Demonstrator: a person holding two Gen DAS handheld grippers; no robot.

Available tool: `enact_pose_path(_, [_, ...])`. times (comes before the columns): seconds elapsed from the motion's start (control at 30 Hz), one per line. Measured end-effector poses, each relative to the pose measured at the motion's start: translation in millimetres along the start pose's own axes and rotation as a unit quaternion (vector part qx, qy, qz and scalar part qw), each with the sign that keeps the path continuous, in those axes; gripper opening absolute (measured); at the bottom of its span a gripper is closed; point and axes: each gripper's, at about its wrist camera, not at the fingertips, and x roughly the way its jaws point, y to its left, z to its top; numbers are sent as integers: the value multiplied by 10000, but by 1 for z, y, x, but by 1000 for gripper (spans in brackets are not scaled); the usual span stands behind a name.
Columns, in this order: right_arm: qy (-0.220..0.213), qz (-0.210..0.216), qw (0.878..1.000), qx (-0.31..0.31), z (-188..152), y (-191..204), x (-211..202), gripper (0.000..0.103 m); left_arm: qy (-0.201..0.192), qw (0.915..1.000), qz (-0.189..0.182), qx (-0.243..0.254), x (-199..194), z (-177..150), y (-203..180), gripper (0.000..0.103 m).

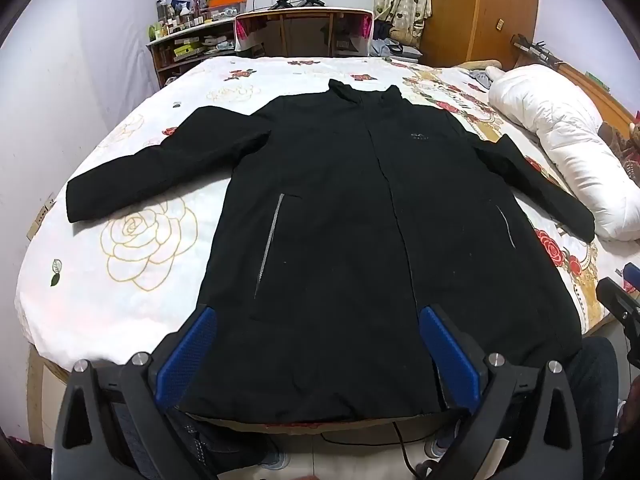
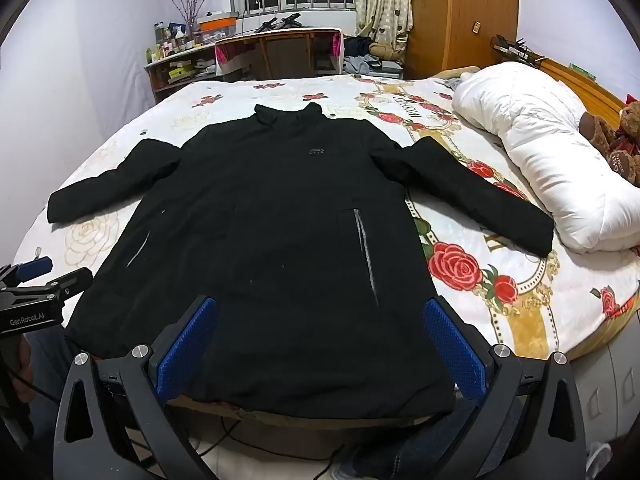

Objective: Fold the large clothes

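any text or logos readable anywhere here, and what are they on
"GenRobot.AI": white print on the black body of the left gripper, seen in the right wrist view.
Small grey chest logo on the black padded jacket: too blurred to read.
Gold lettering on the rose-print white bedsheet: warped, not legible.
Labels on bottles on the wooden shelf: too small to read.

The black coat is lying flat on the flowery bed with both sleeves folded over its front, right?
Not quite. The black coat does lie flat on the flowery bed, but both sleeves are spread out to the sides, as both wrist views show.
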Motion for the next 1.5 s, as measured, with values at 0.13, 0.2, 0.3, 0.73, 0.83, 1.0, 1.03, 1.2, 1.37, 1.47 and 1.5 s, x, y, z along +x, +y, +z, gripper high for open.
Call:
enact_pose_path(0.13, [18,6,10000,3,0,-1,1,103,7,10000,68,39,0,0,-4,103])
enact_pose_path(0.2, [18,-4,10000,-3,0,-2,1,103,30,10000,7,2,1,0,-2,103])
enact_pose_path(0.3, [28,0,10000,1,-1,-2,2,103,49,10000,-24,-12,4,-3,0,103])
enact_pose_path(0.73, [38,9,10000,-5,0,-7,2,103,72,10000,-1,-9,6,-4,3,103])
enact_pose_path(0.83, [28,-13,10000,-6,1,-6,3,103,77,10000,2,4,7,-4,3,103])
enact_pose_path(1.0, [24,-15,10000,-10,-2,-3,2,103,83,10000,12,10,8,-5,0,103])
enact_pose_path(1.03, [22,-15,10000,-12,-2,-3,2,103,82,10000,13,6,8,-5,0,103])
enact_pose_path(1.2, [27,-17,10000,-11,-2,-3,2,103,80,10000,15,4,7,-5,0,103])
enact_pose_path(1.37, [34,-10,10000,-16,-2,-2,2,103,96,10000,18,5,8,-5,0,103])
enact_pose_path(1.47, [26,-17,10000,-14,-1,-2,1,103,99,9999,16,7,9,-5,1,103])
enact_pose_path(1.5, [31,-18,10000,-10,-1,-2,2,103,103,9999,16,10,9,-6,1,103])
